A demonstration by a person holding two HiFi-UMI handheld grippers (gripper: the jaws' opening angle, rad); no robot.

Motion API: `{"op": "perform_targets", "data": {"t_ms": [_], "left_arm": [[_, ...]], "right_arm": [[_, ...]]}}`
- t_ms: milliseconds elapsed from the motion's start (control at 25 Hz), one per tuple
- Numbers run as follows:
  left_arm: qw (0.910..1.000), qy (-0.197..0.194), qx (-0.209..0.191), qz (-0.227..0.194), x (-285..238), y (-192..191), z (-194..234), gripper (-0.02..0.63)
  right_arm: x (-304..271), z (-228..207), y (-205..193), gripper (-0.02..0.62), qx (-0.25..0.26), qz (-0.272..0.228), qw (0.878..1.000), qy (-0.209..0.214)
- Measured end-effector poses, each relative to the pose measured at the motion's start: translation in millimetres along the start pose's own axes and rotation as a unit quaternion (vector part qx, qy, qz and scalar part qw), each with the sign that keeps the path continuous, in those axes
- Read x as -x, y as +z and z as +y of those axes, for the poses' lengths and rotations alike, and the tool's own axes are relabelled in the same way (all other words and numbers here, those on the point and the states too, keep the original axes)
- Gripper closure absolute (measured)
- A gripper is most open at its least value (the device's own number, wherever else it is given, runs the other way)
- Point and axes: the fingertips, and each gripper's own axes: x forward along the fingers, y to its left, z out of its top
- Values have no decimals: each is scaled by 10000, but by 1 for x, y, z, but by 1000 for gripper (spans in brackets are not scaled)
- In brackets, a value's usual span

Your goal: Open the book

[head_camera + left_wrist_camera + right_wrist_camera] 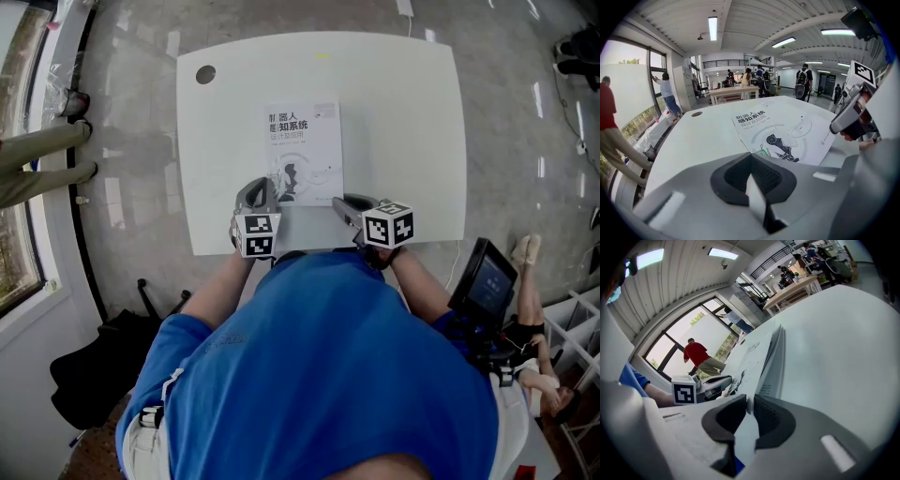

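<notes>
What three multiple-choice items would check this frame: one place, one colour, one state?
1. Where is the right gripper?
A. at the book's near right corner
B. at its far left corner
C. clear of it

2. What colour is the cover?
A. red
B. white
C. black

3. What is between the right gripper's jaws?
A. nothing
B. a pen
C. the cover

Key:
1. A: the head view puts it at that corner.
2. B: the cover is white with dark print.
3. C: the right gripper view shows the cover running between its jaws.
</notes>
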Motion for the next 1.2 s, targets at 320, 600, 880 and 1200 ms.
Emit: {"op": "perform_targets", "data": {"t_ms": [320,600,880,1200], "left_arm": [[10000,-21,-16,-62,5,-2,-3,600],[9995,120,36,-296,12,5,0,600],[9978,211,152,-605,59,10,11,600],[9957,474,296,-741,69,3,45,600]], "right_arm": [[2,17,12,560,686,-187,9974,-117],[3,39,30,566,1393,-369,9896,-36],[11,94,33,569,1896,-534,9804,23],[-21,138,47,571,2606,-502,9637,307]]}}
